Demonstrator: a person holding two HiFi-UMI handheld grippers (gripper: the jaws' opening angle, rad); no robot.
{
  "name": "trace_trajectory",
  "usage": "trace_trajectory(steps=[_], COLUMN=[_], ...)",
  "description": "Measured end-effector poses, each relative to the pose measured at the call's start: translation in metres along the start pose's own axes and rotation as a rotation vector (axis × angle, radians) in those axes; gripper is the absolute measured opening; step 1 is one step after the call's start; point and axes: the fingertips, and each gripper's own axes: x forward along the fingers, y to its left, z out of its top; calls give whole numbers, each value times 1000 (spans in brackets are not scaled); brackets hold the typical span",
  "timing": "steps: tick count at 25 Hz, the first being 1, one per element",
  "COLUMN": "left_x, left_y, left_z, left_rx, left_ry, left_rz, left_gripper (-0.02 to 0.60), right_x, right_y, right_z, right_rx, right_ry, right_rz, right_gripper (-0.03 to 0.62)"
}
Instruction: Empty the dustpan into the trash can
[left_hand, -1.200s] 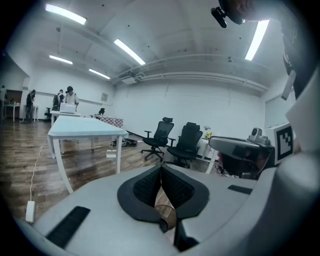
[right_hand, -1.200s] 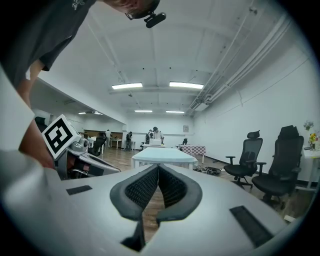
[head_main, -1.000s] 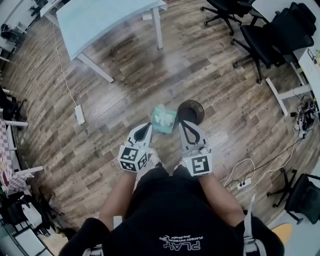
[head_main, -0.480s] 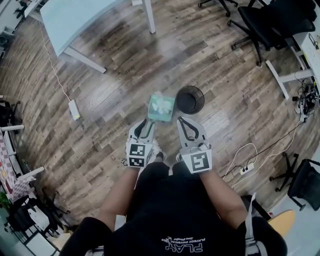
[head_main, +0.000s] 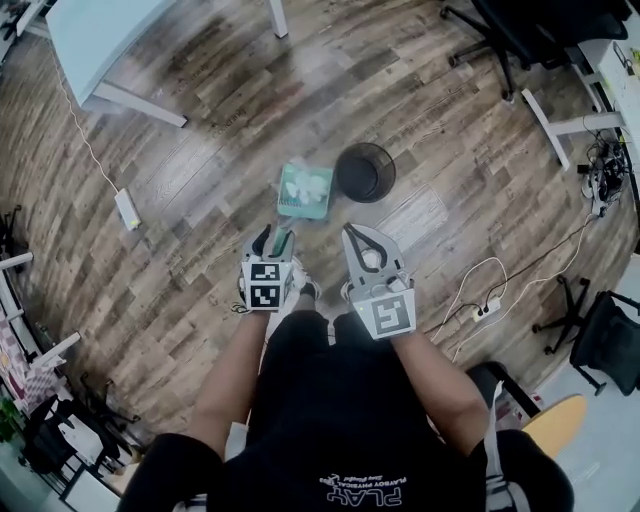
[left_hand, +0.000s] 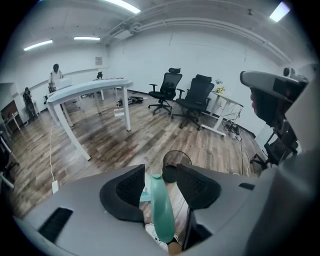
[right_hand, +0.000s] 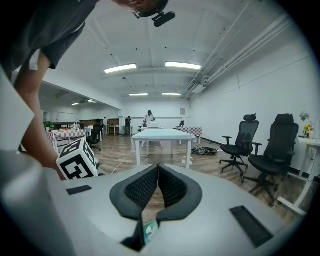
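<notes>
Likely step: pick up dustpan (head_main: 305, 190). Left gripper (left_hand: 161, 175) jaws just opening, apart astride handle (left_hand: 161, 215), no grip yet. Right gripper (right_hand: 158, 172) jaws together, empty. Dustpan on floor (head_main: 200, 200), just beside can (head_main: 365, 171). Next: clamp handle, lift.

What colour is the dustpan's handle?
The handle is teal green, clearest in the left gripper view.

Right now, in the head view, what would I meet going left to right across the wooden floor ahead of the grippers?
white power adapter on its cable → teal plastic dustpan → round black mesh trash can → white metal desk foot
</notes>
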Motion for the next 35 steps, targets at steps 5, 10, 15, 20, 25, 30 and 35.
trace_trajectory(steps=[5, 10, 15, 20, 25, 30, 35], left_x=[26, 43, 57, 69, 78, 85, 88], left_y=[2, -1, -1, 3, 5, 8, 6], left_z=[-16, -31, -35, -41, -48, -49, -54], left_rx=[-28, -42, -73, -88, -103, -123, -145], left_ry=[95, 183, 222, 255, 281, 281, 289], left_rz=[-35, -73, -61, -53, -48, -23, -6], left_gripper=[243, 259, 258, 245, 236, 219, 207], right_x=[1, 7, 8, 11, 8, 1, -5], right_y=[-9, -10, -13, -13, -14, -20, -22], right_z=[-16, -46, -64, -74, -83, -93, -92], right_rx=[40, 78, 135, 165, 160, 171, 213], right_ry=[33, 114, 152, 167, 172, 193, 187], right_rz=[-24, -46, -66, -66, -63, -70, -71], right_gripper=[25, 25, 25, 25, 25, 25, 25])
